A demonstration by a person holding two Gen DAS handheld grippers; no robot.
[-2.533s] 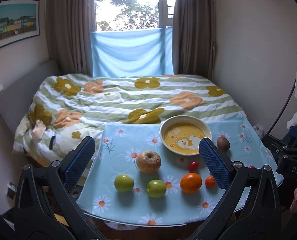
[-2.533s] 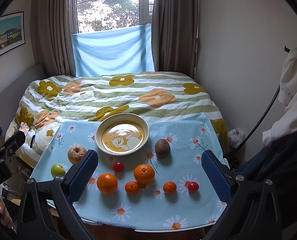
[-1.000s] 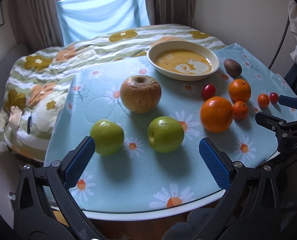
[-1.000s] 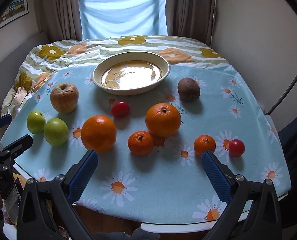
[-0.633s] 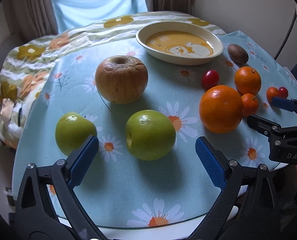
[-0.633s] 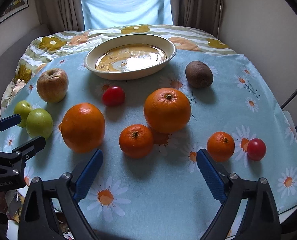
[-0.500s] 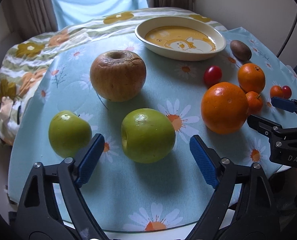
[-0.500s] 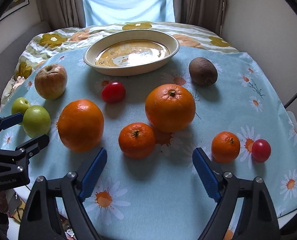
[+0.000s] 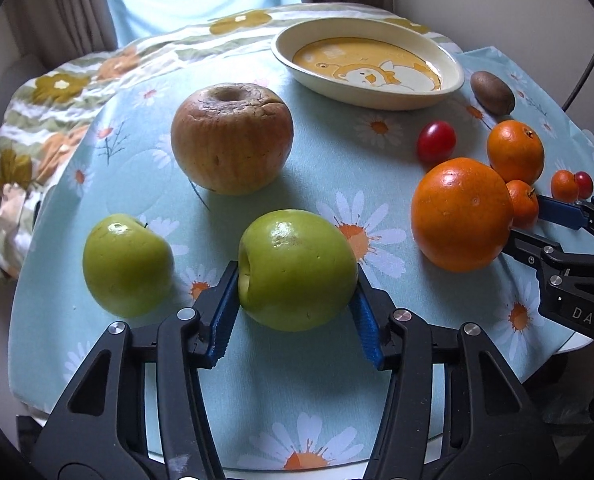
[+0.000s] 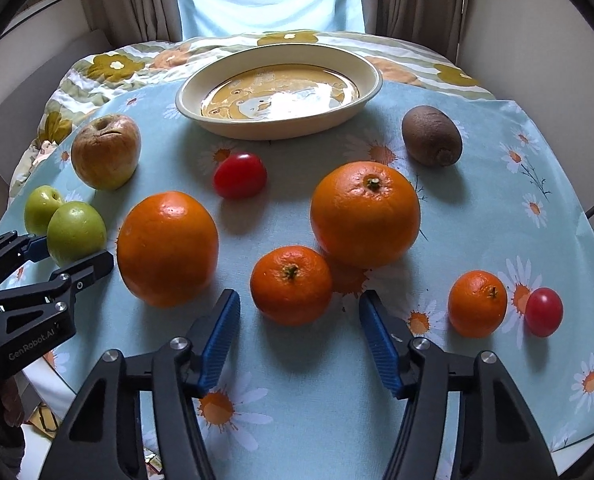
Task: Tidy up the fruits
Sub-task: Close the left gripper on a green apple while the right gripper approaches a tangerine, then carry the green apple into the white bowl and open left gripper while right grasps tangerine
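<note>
My left gripper [image 9: 295, 312] is shut on a green apple [image 9: 297, 268] that rests on the blue daisy tablecloth [image 9: 329, 368]. A second green apple [image 9: 127, 266] lies to its left and a wrinkled brown apple [image 9: 231, 138] behind. My right gripper [image 10: 299, 334] is open, its pads either side of a small tangerine [image 10: 291, 285] without touching it. Two large oranges [image 10: 167, 248] [image 10: 365, 214] flank it. A cream dish [image 10: 277, 92] with a yellow duck picture stands empty at the back.
A cherry tomato [image 10: 240, 175] lies in front of the dish, a kiwi [image 10: 431, 141] at the back right. Another small tangerine [image 10: 477, 310] and cherry tomato [image 10: 543, 312] lie at the right. A floral quilt on a bed [image 10: 117, 66] lies beyond the table.
Both grippers have come down and forward to the table. The left gripper has closed on the green apple. The right gripper has narrowed around the small tangerine.
</note>
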